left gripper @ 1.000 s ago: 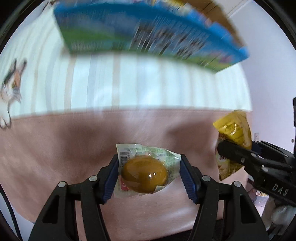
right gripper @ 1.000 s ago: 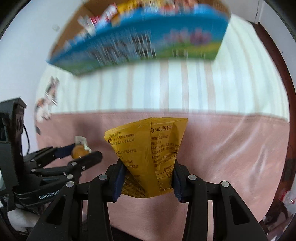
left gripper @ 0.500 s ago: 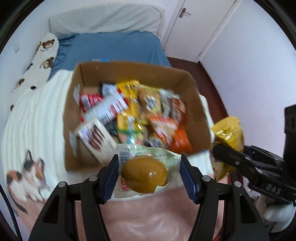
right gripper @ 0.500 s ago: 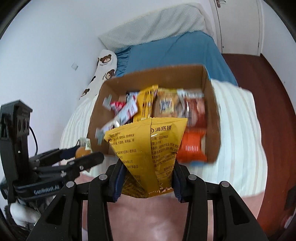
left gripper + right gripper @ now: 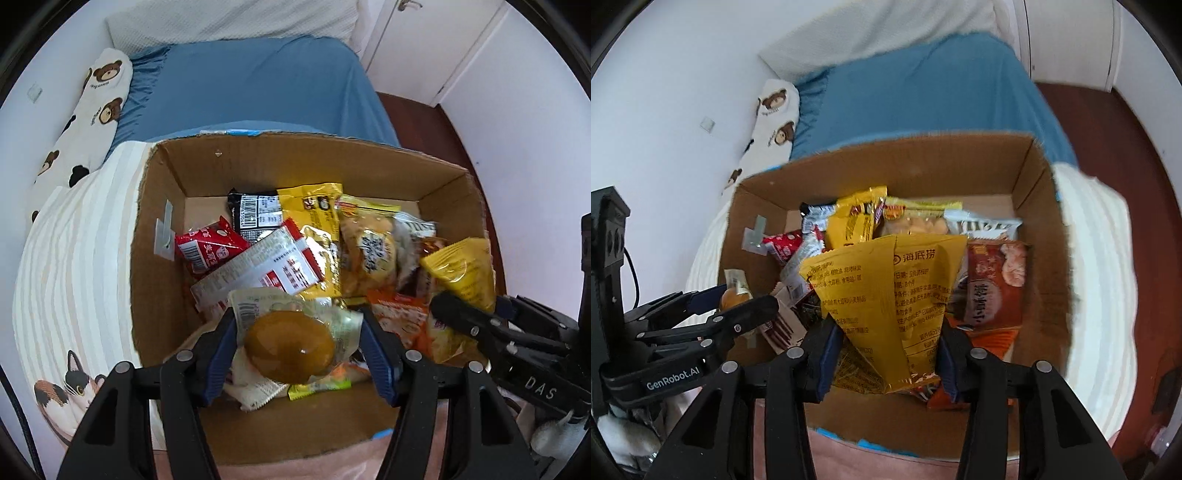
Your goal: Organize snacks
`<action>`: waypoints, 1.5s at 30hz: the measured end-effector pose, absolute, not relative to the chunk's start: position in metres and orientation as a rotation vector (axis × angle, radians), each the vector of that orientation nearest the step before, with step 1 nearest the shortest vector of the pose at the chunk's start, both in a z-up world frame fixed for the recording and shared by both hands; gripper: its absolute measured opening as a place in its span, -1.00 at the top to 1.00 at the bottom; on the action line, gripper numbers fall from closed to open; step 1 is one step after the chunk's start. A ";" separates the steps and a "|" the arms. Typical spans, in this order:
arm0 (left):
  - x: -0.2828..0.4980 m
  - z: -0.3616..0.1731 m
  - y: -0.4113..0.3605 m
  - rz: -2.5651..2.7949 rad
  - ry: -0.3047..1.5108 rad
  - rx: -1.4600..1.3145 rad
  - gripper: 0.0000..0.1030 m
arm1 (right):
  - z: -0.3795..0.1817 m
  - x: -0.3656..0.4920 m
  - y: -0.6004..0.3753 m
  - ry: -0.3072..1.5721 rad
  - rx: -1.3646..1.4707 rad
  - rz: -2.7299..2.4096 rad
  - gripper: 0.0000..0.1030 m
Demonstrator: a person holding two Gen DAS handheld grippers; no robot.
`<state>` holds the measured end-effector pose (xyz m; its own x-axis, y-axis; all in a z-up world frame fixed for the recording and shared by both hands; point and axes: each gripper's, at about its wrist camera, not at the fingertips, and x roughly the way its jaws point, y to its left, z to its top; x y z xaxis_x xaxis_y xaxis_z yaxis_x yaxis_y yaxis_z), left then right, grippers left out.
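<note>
Both grippers hung over the open cardboard box (image 5: 207,170) on the bed, each with a snack to drop in. The left gripper (image 5: 299,350) pinched a clear packet holding a brown egg-shaped snack (image 5: 290,347) above the box's near left corner, its pads pressed against the wrapper. The right gripper (image 5: 886,354) had the yellow snack bag (image 5: 886,291) between its jaws; these had just been opening, and gaps showed beside the bag's narrow lower end, so it looked about to slip free over the orange packets (image 5: 993,291) on the right. To finish well, I judged, each snack should be let go low and well inside the walls, the egg packet into the barer cardboard at left rather than onto the heaped pile (image 5: 295,258), and the grippers lifted straight up so neither snagged a wrapper.
</note>
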<state>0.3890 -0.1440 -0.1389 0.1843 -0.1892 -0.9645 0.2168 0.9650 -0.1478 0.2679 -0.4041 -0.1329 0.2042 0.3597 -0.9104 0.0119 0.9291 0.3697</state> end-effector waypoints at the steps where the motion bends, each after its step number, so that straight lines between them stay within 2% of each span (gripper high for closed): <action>1: 0.393 -0.144 -0.144 -0.285 1.371 0.009 -0.19 | -0.139 0.272 -0.404 1.365 0.332 0.244 -0.39; 3: 0.397 -0.149 -0.143 -0.276 1.398 -0.007 -0.19 | -0.146 0.275 -0.405 1.367 0.330 0.237 -0.74; 4: 0.399 -0.152 -0.142 -0.268 1.409 -0.017 -0.24 | -0.148 0.276 -0.406 1.369 0.325 0.227 -0.76; 7: 0.399 -0.153 -0.140 -0.259 1.397 -0.038 -0.64 | -0.152 0.275 -0.410 1.381 0.282 0.179 -0.82; 9: 0.397 -0.151 -0.142 -0.254 1.371 -0.017 -0.66 | -0.153 0.272 -0.412 1.385 0.241 0.143 -0.83; 11: 0.392 -0.150 -0.145 -0.242 1.345 0.017 -0.86 | -0.153 0.268 -0.415 1.378 0.198 0.108 -0.88; 13: 0.386 -0.147 -0.147 -0.215 1.318 0.052 -0.96 | -0.152 0.265 -0.418 1.372 0.165 0.076 -0.91; 30: 0.341 -0.117 -0.149 -0.175 1.209 0.056 -0.96 | -0.116 0.214 -0.435 1.266 0.180 0.027 -0.92; 45: 0.227 -0.017 -0.137 -0.154 0.934 0.071 -0.97 | -0.019 0.106 -0.441 1.042 0.160 0.009 -0.96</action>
<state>0.2273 -0.1366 -0.0169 0.5846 -0.1016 -0.8050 0.1630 0.9866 -0.0062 0.1058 -0.4409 -0.0188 0.5052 0.0830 -0.8590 0.0684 0.9884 0.1358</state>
